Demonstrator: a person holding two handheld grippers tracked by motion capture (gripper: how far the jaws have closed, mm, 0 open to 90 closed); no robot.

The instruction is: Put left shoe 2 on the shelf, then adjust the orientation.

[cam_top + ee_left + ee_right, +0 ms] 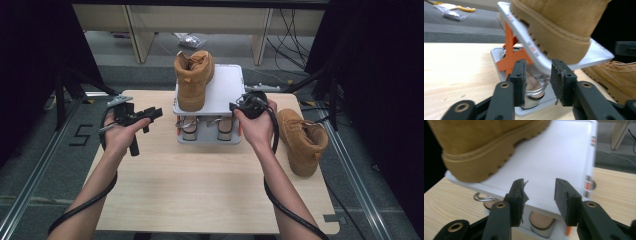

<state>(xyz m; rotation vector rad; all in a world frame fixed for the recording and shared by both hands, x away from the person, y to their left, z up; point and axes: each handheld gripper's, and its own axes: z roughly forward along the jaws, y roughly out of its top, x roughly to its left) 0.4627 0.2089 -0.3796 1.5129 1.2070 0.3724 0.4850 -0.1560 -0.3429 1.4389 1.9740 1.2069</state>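
- Work in hand: a tan boot (194,80) stands on the white top plate (226,86) of a small two-level stand (210,136) at the far middle of the bench (200,185); a second boot (302,140) lies on the bench at the stand's 3 o'clock.
- Left gripper (150,114): jaws spread, nothing between them. In the left gripper view (537,80) the plate's edge and the boot's sole sit just beyond the tips, not touched.
- Right gripper (239,106): jaws likewise spread and empty, held at the plate's near right corner (in the right gripper view (539,195) the plate's edge lies just ahead of the tips).
- Deciding relation: from the right gripper the second boot lies at 4 o'clock, near; from the left gripper it lies well apart at 3 o'clock, with the stand between. The right hand is judged the nearer for it.
- Long axis of the second boot runs from 11 o'clock (toe) to 5 o'clock (heel and shaft) in the high view.
- The free half of the plate is its right side, at the standing boot's 3 o'clock.
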